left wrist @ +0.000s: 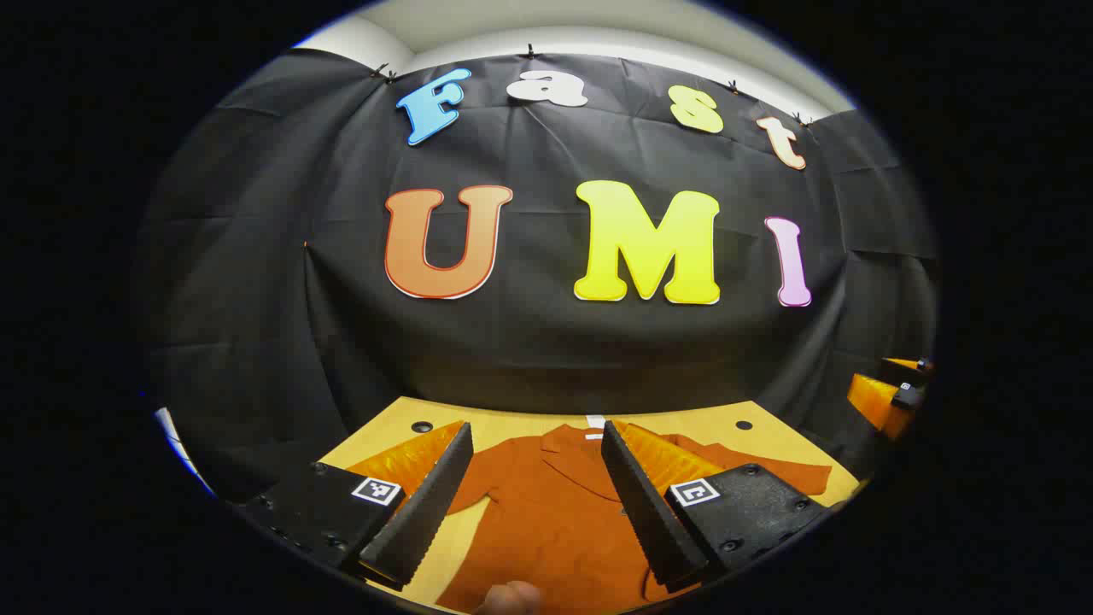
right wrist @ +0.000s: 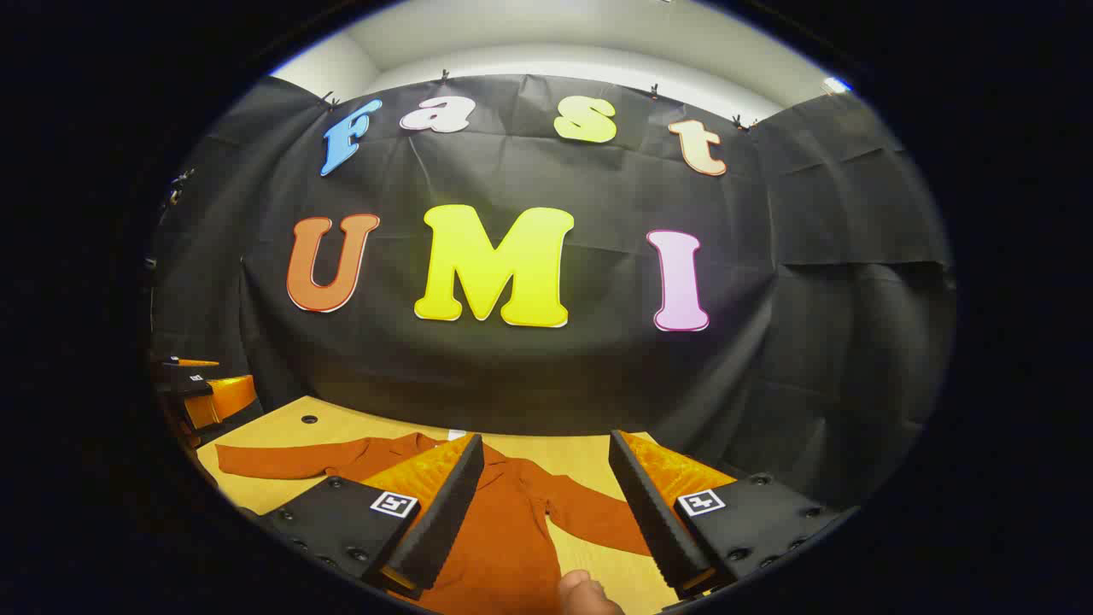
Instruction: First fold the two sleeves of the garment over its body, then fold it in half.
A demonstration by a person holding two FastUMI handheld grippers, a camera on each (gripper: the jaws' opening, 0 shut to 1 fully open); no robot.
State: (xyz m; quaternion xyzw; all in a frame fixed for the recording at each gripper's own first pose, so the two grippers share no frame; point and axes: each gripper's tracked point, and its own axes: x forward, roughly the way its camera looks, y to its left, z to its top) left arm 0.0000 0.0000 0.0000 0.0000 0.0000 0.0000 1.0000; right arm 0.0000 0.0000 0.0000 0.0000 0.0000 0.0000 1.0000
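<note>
At the very bottom of the left gripper view the left claw (left wrist: 536, 504) is seen with its fingers spread wide and nothing held between them, and a bit of a hand (left wrist: 510, 598) is poking in at the bottom edge right under it. Same deal in the right gripper view: the right claw (right wrist: 546, 508) is parted wide and empty, with a hand (right wrist: 589, 595) at the bottom centre of the frame. Just past the fingers, the rust-orange garment (left wrist: 555, 521) is laid out flat on the yellow counter (left wrist: 512, 423), filling the lower middle of the left gripper view, collar (left wrist: 570, 444) toward the far edge with a small white tag by it. In the right gripper view one sleeve (right wrist: 282, 459) is stretched out toward the lower left of the frame and the other sleeve (right wrist: 598, 517) is angled down toward the lower centre-right, both lying off the body rather than over it. So as far as can be judged, nothing's been folded yet: both sleeve folds are left to do, then the fold in half. A couple of dark round holes (left wrist: 422, 426) can be made out near the counter's far corners. The other claw is glimpsed at the edges too, at the right edge of the left gripper view (left wrist: 892, 393) and the left edge of the right gripper view (right wrist: 201, 389). Behind everything, the black cloth wall (left wrist: 529, 342) is hung across the upper frame, with a strip of pale ceiling (left wrist: 546, 21) above it.
</note>
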